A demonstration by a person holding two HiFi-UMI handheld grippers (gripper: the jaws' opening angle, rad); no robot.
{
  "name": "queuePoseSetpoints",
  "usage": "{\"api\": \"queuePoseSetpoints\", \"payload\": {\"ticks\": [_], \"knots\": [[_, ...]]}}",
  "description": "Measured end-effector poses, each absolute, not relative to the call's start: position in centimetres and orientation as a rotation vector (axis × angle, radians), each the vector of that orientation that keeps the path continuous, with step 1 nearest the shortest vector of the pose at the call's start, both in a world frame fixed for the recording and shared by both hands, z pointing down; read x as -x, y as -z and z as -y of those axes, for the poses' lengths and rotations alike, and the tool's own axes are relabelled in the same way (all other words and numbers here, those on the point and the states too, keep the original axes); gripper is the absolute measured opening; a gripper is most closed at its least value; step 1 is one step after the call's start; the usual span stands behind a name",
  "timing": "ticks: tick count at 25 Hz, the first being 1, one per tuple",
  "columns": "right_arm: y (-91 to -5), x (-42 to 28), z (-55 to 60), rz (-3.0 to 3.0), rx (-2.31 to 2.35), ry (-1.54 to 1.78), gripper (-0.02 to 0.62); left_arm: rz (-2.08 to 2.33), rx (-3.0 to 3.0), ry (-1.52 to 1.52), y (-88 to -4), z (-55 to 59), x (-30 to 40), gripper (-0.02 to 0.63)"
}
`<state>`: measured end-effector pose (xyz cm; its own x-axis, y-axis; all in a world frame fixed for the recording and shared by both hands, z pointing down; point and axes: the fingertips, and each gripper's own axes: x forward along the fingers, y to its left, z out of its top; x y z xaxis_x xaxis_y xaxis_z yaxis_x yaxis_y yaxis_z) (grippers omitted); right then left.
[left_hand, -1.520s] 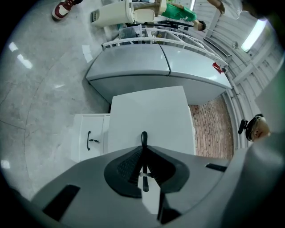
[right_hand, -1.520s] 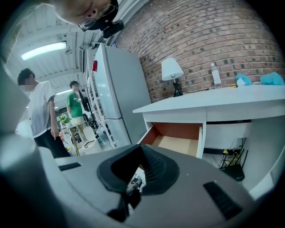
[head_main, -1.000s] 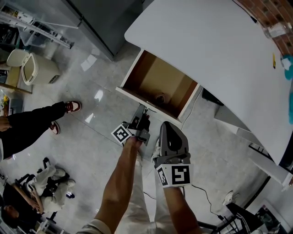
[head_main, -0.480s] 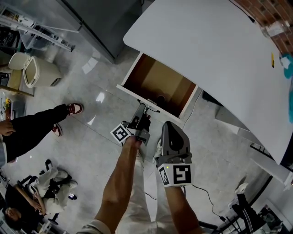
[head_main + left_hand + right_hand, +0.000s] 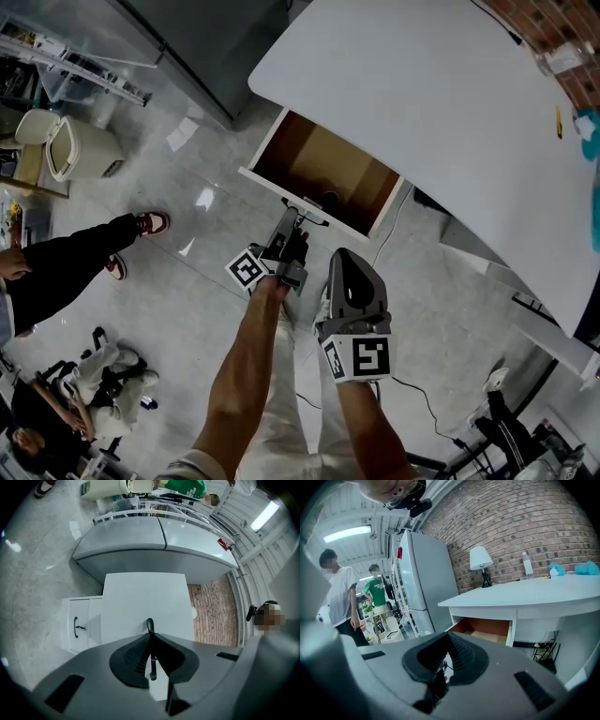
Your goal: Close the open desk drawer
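Desk drawer stands open, pulled out toward the near side from under the white desk; brown wooden inside shows. White front panel faces the person.

Left gripper reaches to the far side, level. Its jaws are clenched on the thin dark drawer handle. In the left gripper view the pads are pinched almost together, with the handle running between them and poking out past the tips.

Right gripper hangs near and to the right of the left one, well apart from the drawer. Its view shows the jaw tips pressed together with nothing gripped. The open drawer lies beyond them under the desk.

Grey fridge stands to the far left of the desk. Lamp and bottle sit on the desk by the brick wall
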<state>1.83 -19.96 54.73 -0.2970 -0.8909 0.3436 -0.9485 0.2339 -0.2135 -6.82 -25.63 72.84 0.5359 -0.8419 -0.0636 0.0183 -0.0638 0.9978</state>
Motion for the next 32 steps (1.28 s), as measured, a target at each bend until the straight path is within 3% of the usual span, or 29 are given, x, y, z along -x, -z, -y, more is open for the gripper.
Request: {"api": "queuePoseSetpoints", "payload": {"ticks": [32], "knots": [[-57.2,-1.2,22.7,2.316,-1.692,-0.617,0.011,0.713,-1.468,0.803,-73.1,32.4,2.3,0.012]]}}
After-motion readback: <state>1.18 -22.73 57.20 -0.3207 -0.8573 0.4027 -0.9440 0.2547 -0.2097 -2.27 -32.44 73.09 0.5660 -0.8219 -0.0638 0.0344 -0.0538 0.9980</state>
